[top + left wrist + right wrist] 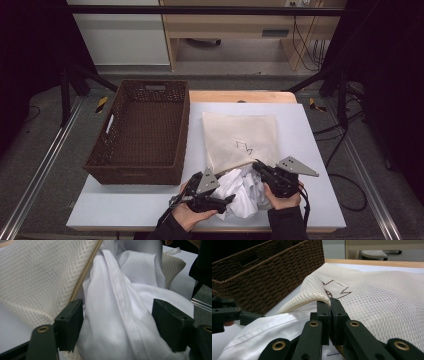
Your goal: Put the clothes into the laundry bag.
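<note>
- Right gripper [329,307]: jaws pressed together on the near edge of the mesh bag [382,302], lifting that edge off the table [310,135].
- Left gripper [117,325]: jaws wide apart with a bunched fold of the white shirt [120,315] lying between them; neither jaw clamps the cloth.
- White shirt: crumpled at the table's near edge, between the two grippers, its far part reaching under the raised bag edge.
- Mesh bag: flat on the table's middle, marked with dark lines.
- Wicker basket [142,132]: left of the bag.
</note>
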The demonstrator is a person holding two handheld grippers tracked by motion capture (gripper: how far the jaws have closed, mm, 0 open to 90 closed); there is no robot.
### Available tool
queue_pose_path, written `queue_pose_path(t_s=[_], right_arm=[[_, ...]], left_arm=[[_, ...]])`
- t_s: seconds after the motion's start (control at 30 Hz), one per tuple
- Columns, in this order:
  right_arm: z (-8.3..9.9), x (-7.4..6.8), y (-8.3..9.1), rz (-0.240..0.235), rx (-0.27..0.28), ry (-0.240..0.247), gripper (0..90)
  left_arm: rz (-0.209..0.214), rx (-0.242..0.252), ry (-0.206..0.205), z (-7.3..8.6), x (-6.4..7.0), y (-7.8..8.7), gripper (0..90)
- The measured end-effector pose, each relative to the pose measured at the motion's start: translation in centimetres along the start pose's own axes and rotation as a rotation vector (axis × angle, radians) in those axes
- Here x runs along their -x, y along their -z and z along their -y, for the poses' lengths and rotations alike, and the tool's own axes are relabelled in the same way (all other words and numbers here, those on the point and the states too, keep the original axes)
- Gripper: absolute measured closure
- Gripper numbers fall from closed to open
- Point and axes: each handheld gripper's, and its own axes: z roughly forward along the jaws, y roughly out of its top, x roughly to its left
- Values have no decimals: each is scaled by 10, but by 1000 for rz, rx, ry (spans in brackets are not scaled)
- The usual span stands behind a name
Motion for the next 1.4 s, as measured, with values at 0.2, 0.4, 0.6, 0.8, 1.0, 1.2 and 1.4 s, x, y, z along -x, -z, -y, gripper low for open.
queue_pose_path(t_s=[0.2, 0.4, 0.6, 0.8, 1.0, 1.2, 1.4], right_arm=[[1, -2, -2, -3, -10, 3, 879], [2, -2, -5, -4, -14, -4, 880], [1, -2, -4, -4, -11, 2, 880], [-1, -3, -1, -4, -3, 3, 880], [1, -2, -2, -7, -8, -3, 880], [1, 0, -1, -6, -8, -4, 879], [1, 0, -2, 0, -9, 0, 879]], left_arm=[[22, -46, 51, 7, 1, -13, 603], [44, -33, 33, -10, 9, -25, 756], [17, -40, 3, -27, 8, -45, 763], [-22, -59, 6, -28, -8, -63, 746], [-46, -28, -30, -24, -4, -50, 527], [10, 6, -7, -16, 3, -20, 226], [24, -21, 1, 7, 7, -15, 257]])
